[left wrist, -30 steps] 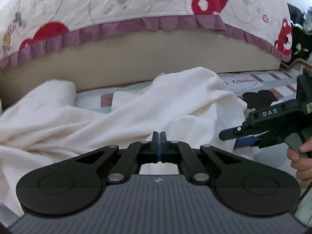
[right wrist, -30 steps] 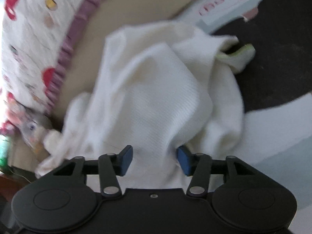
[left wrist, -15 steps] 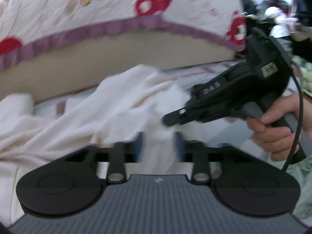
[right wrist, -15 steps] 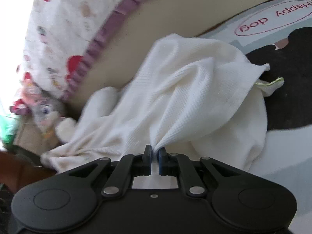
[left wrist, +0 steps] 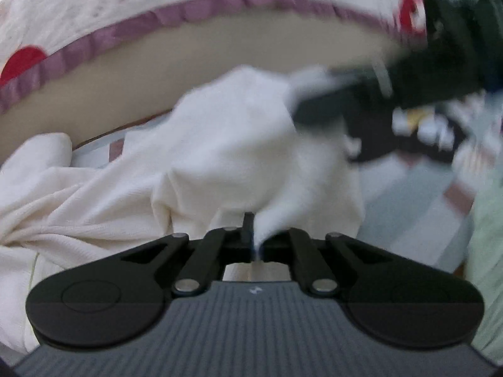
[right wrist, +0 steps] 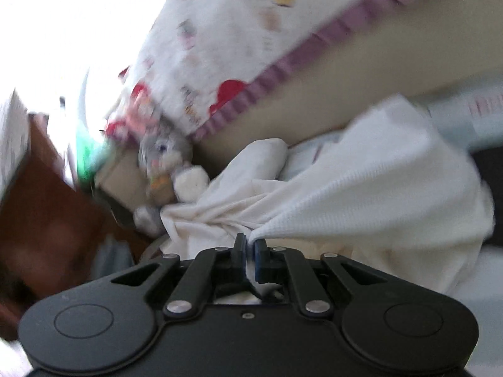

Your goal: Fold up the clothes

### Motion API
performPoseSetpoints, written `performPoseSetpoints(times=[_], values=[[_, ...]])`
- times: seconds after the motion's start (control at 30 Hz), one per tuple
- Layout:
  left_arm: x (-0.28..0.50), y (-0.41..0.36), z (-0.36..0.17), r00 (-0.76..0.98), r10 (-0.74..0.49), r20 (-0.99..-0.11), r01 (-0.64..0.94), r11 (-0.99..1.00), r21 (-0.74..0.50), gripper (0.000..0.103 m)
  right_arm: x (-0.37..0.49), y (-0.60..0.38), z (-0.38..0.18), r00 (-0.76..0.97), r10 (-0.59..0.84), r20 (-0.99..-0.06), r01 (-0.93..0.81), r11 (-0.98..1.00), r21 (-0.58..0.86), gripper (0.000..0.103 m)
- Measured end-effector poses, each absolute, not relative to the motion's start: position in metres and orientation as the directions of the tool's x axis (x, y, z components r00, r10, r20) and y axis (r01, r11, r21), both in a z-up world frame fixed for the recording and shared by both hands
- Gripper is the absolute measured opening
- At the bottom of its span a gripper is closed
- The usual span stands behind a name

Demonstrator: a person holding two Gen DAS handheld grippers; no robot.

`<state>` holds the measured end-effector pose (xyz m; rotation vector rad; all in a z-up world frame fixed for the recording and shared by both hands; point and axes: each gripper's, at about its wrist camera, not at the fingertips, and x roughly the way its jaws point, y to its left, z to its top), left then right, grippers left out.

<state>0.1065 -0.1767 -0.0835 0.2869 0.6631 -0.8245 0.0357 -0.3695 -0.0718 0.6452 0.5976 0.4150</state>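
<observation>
Left-wrist view first: the white garment (left wrist: 239, 144) is a soft, finely ribbed knit, creamy in tone, bunched into rounded humps and long drawn folds that run off to the left. My left gripper (left wrist: 251, 235) has its jaws closing, and a tuft of that knit sits pinched between them, rising from the pads into a blurred peak. My right gripper (left wrist: 361, 94) crosses the upper right of this view as a dark, smeared bar, its tip against the cloth's top edge.

From the right wrist camera the weave reads clearer, a waffle-like rib pulled taut into a fan of creases that converge on my right gripper (right wrist: 250, 248). Its blue-padded fingers (right wrist: 259, 260) are clenched on the fabric, with a little white showing in the slit between them. This gripper is rolled, so the room leans.

The garment lies on a pale floor mat (left wrist: 408, 207) with grey and reddish blocks and a black patch. Behind it stands a bed, its beige side (left wrist: 195, 72) smooth and plain, topped by a quilted coverlet (left wrist: 132, 3) printed in red shapes and trimmed with a pleated mauve ruffle. A grey plush toy (right wrist: 166, 160) is beside the bed's corner, just beside the cloth's far end.
</observation>
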Motion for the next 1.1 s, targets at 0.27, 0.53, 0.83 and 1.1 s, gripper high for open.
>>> performPoseSetpoints(times=[0.27,0.53,0.83,1.1], values=[[0.104,-0.161,-0.059,0.611,-0.572,-0.547,0.709,0.703,0.057,0.003,0.027,-0.357,-0.053,0.722,0.619,-0.309,-0.296,0.680,0.671,0.007],[0.115,-0.013,0.043,0.959,-0.227,-0.168,0.216,0.973,-0.080,0.004,0.009,-0.419,-0.071,0.797,0.231,-0.558,0.024,0.911,0.412,0.033],[0.130,0.057,0.018,0.952,0.105,-0.288,-0.204,0.919,-0.338,0.004,0.004,-0.458,-0.117,0.735,0.041,-0.677,0.334,0.846,0.415,0.052],[0.133,0.098,0.013,0.927,0.177,-0.332,-0.307,0.865,-0.397,0.004,0.027,-0.401,-0.119,0.709,0.105,-0.697,0.114,0.959,0.260,0.055]])
